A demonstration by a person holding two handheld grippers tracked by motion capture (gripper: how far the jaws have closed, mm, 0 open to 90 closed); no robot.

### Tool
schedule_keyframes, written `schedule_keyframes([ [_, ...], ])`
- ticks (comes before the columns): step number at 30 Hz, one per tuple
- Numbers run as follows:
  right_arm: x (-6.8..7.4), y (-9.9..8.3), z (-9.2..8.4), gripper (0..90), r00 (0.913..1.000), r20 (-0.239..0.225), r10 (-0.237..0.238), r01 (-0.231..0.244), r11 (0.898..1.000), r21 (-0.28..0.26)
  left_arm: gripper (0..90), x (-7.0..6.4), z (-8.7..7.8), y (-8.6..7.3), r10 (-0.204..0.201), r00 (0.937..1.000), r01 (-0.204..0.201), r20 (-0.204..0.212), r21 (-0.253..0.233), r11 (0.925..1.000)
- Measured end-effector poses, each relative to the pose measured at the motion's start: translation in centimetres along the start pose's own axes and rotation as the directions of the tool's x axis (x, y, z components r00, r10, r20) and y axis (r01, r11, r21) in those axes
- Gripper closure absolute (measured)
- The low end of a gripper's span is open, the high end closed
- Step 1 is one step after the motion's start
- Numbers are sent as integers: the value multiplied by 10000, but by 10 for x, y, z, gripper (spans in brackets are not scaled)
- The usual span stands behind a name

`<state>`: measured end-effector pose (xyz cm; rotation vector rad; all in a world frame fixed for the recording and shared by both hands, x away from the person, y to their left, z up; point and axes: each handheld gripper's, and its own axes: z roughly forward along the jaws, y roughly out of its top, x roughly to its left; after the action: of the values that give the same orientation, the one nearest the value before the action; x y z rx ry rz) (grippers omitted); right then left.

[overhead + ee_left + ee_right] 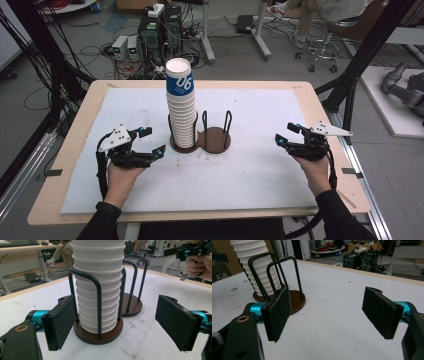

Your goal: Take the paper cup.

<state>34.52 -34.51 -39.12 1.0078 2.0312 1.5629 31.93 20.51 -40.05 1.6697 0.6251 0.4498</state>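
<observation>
A tall stack of white ribbed paper cups (182,107) (98,287) (254,267), topped by a cup with a blue band, stands in the left ring of a brown two-place cup holder (216,141) (100,336) (295,301) with black wire hoops. Its right place holds nothing. My left gripper (151,141) (117,323) hovers left of the holder, open, jaws aimed at the stack's base with nothing between them. My right gripper (287,134) (332,312) is held right of the holder, open over bare table.
A white mat (250,170) covers the wooden table (70,150). Beyond the far edge are computers and cables (150,35) on the floor and a stool (325,45). Black frame posts stand at both sides.
</observation>
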Motion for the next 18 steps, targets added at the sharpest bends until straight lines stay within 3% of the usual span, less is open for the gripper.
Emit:
schedule_keyframes([
  [7,-1,0,0,237,9999,-114,18,-18,10000,-8,158,1,1,5,-109,9993,108,369,41,9999],
  [11,1,0,-2,237,9998,-50,-188,188,9998,45,158,-1,2,8,-110,9996,103,276,227,9997],
  [18,2,-1,-5,236,9996,27,-295,295,9995,114,141,0,3,13,12,9998,-14,199,129,9999],
])
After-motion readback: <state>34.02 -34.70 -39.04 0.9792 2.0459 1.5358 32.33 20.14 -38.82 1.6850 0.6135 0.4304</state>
